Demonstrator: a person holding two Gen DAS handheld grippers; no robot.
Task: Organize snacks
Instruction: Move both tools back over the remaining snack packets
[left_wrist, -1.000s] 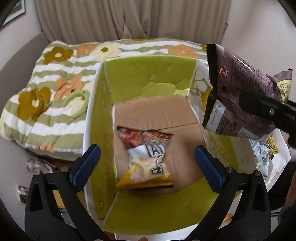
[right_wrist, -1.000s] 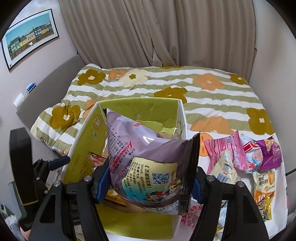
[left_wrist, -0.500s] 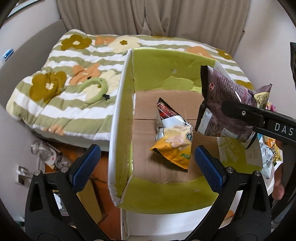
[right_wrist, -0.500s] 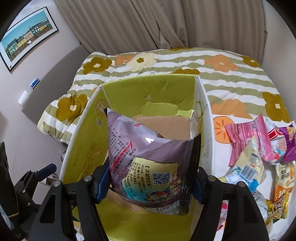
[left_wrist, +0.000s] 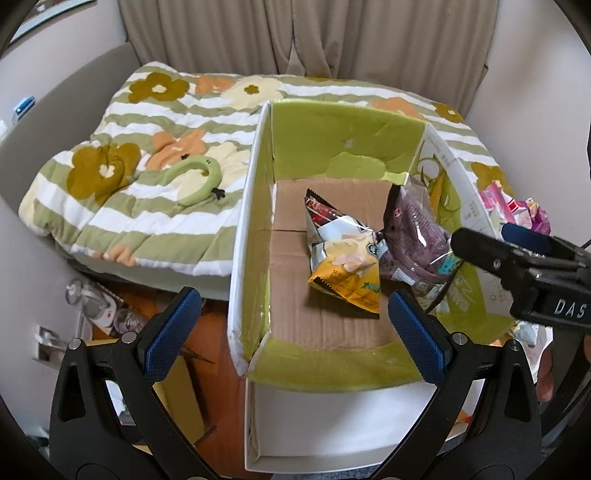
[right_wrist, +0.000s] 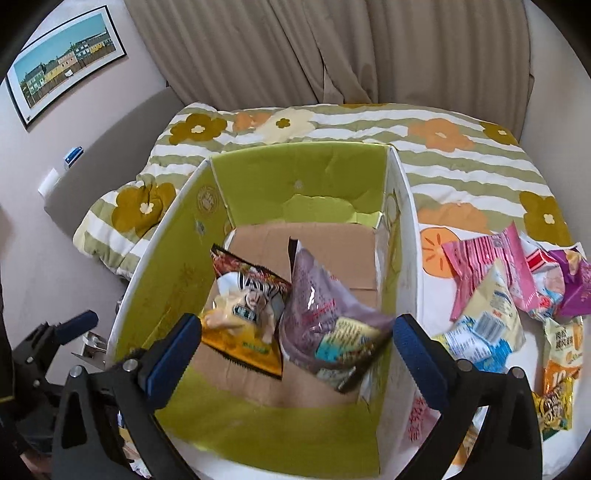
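Below the right gripper, jaws opening, nothing pinched: purple bag in box; left gripper open, empty

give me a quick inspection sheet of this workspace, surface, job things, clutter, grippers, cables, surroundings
surface: bed with flowered striped quilt
job's things: open box holds a yellow chip bag and a purple snack bag, side by side on its cardboard floor; loose snack pile on the bed to the box's right
clutter: green curved cushion on the quilt; bottles on the floor
grippers: right gripper jaws opening, purple bag free of the pads; left gripper open, empty
cables: nothing seen
surroundings: beige curtains; framed picture on the wall
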